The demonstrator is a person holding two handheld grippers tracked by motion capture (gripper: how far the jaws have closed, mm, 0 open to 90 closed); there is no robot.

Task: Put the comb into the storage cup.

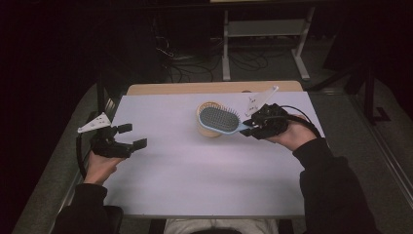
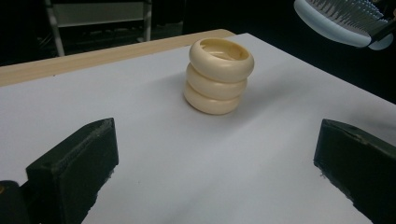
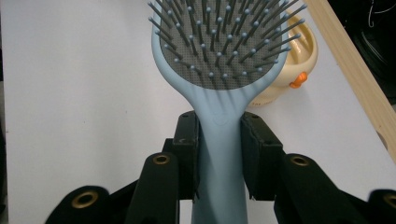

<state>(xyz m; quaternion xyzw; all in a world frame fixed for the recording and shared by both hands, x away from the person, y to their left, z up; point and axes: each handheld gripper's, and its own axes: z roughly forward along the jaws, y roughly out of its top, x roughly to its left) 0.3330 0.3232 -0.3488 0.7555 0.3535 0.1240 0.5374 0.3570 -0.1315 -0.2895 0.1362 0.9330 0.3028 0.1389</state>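
— Black jaws of my right gripper (image 3: 219, 154) fill the bottom of the right gripper view, and they are clamped on the light blue handle of the hairbrush (image 3: 219, 70), one pad pressing each side.

— Which way does the brush face?

— Bristles up. Its grey pad of pins points away from my hand, and in the high view the brush head (image 1: 217, 120) hangs over the cream holder (image 1: 203, 127), covering most of its mouth.

— Is it touching the holder?

— I cannot tell from above. From my left gripper view the brush (image 2: 343, 21) sits high at the top right, well clear of the holder (image 2: 218, 77), which stands upright on the white table (image 1: 195, 180) like three stacked rings.

— And your left gripper?

— My left gripper (image 1: 131, 136) has its jaws wide apart with nothing between them. It hovers at the table's left edge, well apart from the holder and the brush.

— Anything else nearby?

— A wooden strip (image 1: 160, 88) runs along the table's far edge.
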